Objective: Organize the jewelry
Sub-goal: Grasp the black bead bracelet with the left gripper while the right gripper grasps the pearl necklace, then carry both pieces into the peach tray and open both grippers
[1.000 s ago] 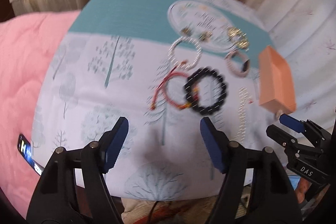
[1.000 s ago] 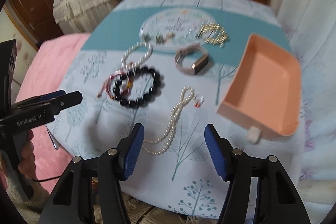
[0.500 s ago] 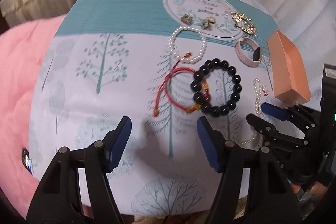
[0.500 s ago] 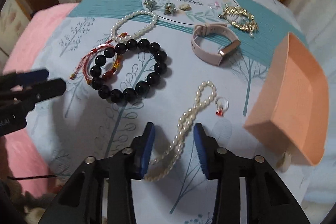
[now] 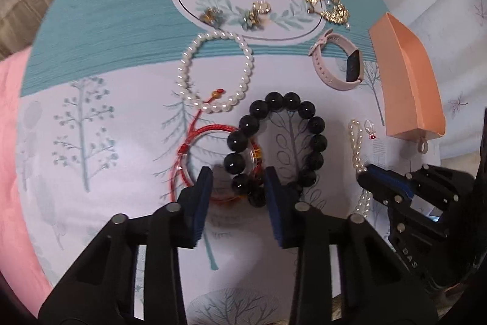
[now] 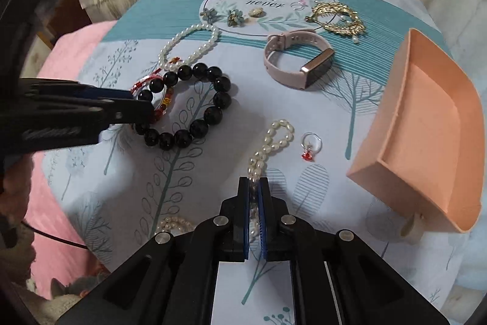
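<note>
Lifting the pearl strand [image 6: 268,148] cleanly looks like the job now, and my advice is to raise it slowly and straight up so the loose loop at its far end trails off the surface [image 6: 304,111] without snagging the small ring [image 6: 310,143] lying just beside it. The peach tray [image 6: 426,118] sits to the right, empty as far as I can see, and is the likely place to carry it.

The right gripper [image 6: 255,188] is pinched nearly closed on the strand, pearls showing in the narrow slot between its blue pads. More pearls curl on the cloth to the lower left of it, so the grip is mid-strand, not at an end.

The left gripper [image 5: 237,175] is partly open, its fingers straddling the overlap where the black bead bracelet [image 5: 280,148] crosses the red cord bracelet [image 5: 194,154]. Closing there would likely catch both, so I would separate them first. Whether its pads touch the beads yet, I cannot tell.
</note>
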`<state>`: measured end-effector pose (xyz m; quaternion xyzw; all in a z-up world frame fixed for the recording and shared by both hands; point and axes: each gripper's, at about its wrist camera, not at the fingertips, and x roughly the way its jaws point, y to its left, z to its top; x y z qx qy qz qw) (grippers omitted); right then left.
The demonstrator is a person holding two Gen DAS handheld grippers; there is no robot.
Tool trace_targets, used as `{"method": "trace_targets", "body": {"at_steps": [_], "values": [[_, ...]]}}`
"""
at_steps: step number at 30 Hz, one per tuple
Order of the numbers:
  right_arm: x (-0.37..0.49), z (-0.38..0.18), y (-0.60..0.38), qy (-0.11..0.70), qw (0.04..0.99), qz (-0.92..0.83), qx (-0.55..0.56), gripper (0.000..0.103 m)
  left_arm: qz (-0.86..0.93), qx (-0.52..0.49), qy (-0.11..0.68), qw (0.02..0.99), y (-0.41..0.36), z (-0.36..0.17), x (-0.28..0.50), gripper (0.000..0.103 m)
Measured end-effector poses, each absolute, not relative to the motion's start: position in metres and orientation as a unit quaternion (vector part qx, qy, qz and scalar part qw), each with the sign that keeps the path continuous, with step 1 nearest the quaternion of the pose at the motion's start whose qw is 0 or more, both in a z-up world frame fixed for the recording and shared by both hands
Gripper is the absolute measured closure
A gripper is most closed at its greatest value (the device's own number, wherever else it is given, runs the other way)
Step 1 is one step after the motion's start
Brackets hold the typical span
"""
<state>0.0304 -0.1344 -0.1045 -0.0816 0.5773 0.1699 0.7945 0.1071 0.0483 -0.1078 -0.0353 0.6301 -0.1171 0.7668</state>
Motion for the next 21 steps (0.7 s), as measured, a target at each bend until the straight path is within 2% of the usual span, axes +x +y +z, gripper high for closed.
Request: {"method": "trace_targets", "body": {"at_steps": [7,9,13,21], "values": [[0.027,-0.096,-0.143,0.568,0.8,0.186,-0.062,0.098,-0.121,-0.048,0.642,0.756,0.045,-0.115,0.12,0.081],[0.025,-0.092,-0.144,0.562,0.803,0.193,-0.057,0.098,-0.125,-0.064,0.644,0.752,0.046,-0.115,0.122,0.091],[0.018,-0.075,-0.148,0.538,0.816,0.206,-0.048,0.098,-0.113,-0.066,0.629,0.766,0.046,-0.102,0.12,0.091],[0.012,-0.012,-0.169,0.468,0.854,0.226,-0.007,0.098,-0.122,-0.068,0.565,0.813,0.031,-0.029,0.104,0.091]]}}
